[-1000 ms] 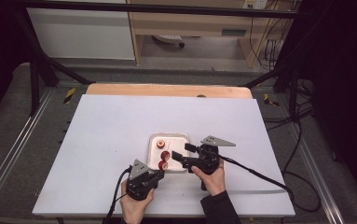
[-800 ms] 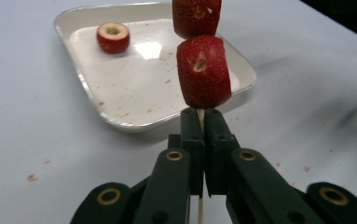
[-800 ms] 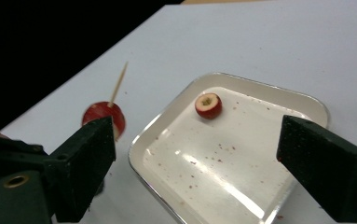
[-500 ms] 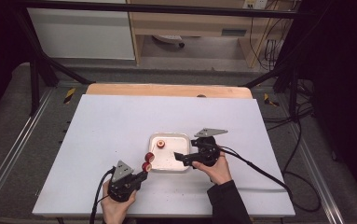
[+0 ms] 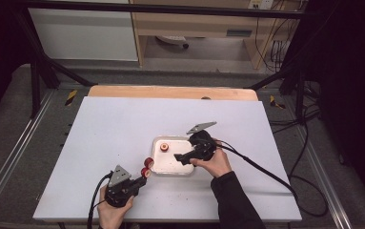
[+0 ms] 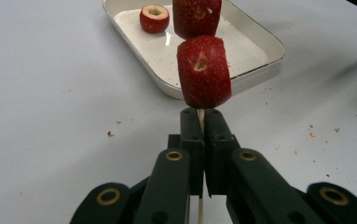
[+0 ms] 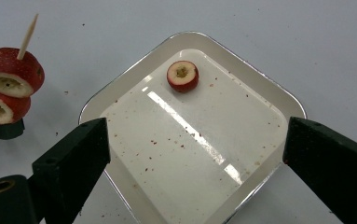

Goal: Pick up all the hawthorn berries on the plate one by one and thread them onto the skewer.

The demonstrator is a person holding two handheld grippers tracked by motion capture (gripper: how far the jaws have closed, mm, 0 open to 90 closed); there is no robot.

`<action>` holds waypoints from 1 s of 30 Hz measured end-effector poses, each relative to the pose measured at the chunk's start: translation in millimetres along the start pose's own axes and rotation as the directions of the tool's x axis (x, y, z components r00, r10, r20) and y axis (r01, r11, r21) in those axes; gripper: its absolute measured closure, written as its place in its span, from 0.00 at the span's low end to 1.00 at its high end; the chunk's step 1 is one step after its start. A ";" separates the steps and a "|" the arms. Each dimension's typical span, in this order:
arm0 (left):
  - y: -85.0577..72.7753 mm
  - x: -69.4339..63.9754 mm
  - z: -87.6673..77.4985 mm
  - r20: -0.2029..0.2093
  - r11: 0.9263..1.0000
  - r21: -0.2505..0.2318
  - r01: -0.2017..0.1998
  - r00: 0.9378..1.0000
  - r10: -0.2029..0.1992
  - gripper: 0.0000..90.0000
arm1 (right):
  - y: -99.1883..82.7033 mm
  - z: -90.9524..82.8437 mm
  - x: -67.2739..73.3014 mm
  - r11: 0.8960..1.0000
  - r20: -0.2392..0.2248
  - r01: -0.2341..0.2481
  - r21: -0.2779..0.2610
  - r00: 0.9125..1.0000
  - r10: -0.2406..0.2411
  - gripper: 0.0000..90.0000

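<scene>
On the left, the left gripper [image 5: 139, 182] is squeezed tight on a thin wooden stick [image 6: 200, 116] with two red fruit pieces [image 6: 203, 71] pushed onto it, one after the other — they sit just past the jaw tips, off the near-left corner of the white tray [image 5: 157, 168]. In the middle, the tray rests on the white table [image 5: 113, 129] with one more red fruit piece [image 7: 182, 76], hollow in the middle, lying alone near its far side. On the right, the right gripper [image 7: 195, 154] hangs over the tray with its jaws spread wide — they have just been opening, and nothing is between them but the tray below.
</scene>
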State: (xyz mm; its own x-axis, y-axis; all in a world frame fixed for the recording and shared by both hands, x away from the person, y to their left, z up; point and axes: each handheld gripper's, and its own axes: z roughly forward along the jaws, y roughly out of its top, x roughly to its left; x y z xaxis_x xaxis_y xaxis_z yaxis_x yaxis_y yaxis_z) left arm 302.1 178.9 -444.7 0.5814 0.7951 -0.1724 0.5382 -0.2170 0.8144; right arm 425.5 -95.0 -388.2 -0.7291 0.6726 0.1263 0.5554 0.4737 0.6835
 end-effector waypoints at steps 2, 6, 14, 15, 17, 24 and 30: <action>-0.8 1.5 -1.3 -0.004 1.000 0.000 0.002 1.000 -0.002 0.98 | 4.7 3.6 0.8 1.000 0.004 0.007 0.010 1.000 -0.007 0.09; -3.0 5.9 -3.7 -0.011 1.000 -0.002 0.015 1.000 -0.015 0.98 | 13.8 11.1 1.6 0.999 0.014 0.026 0.040 1.000 -0.027 0.09; -4.3 10.6 -6.9 -0.019 1.000 -0.002 0.018 1.000 -0.018 0.98 | 31.5 27.1 2.2 0.995 0.033 0.036 0.094 0.999 -0.040 0.09; -4.5 11.1 -7.1 -0.017 1.000 -0.002 0.019 1.000 -0.019 0.98 | 33.4 29.1 2.6 0.995 0.031 0.037 0.096 0.999 -0.040 0.10; -4.9 12.0 -7.7 -0.020 1.000 0.001 0.017 1.000 -0.017 0.98 | 36.9 32.6 3.1 0.994 0.023 0.033 0.100 0.999 -0.035 0.10; -5.9 13.1 -6.9 -0.018 1.000 0.005 0.017 1.000 -0.017 0.98 | 49.5 47.0 7.8 0.991 0.026 0.035 0.132 0.999 -0.039 0.11; -6.5 13.2 -5.8 -0.014 1.000 0.013 0.014 1.000 -0.014 0.98 | 53.9 61.1 7.4 0.982 0.022 0.009 0.186 1.000 -0.014 0.17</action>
State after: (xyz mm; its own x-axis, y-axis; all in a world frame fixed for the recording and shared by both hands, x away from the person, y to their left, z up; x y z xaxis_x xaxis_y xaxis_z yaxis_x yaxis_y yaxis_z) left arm 302.8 194.0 -449.1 0.5654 0.8058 -0.1759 0.5540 -0.2131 0.8048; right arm 474.5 -29.8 -394.4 -0.7275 0.6786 0.1010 0.6134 0.5774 0.5389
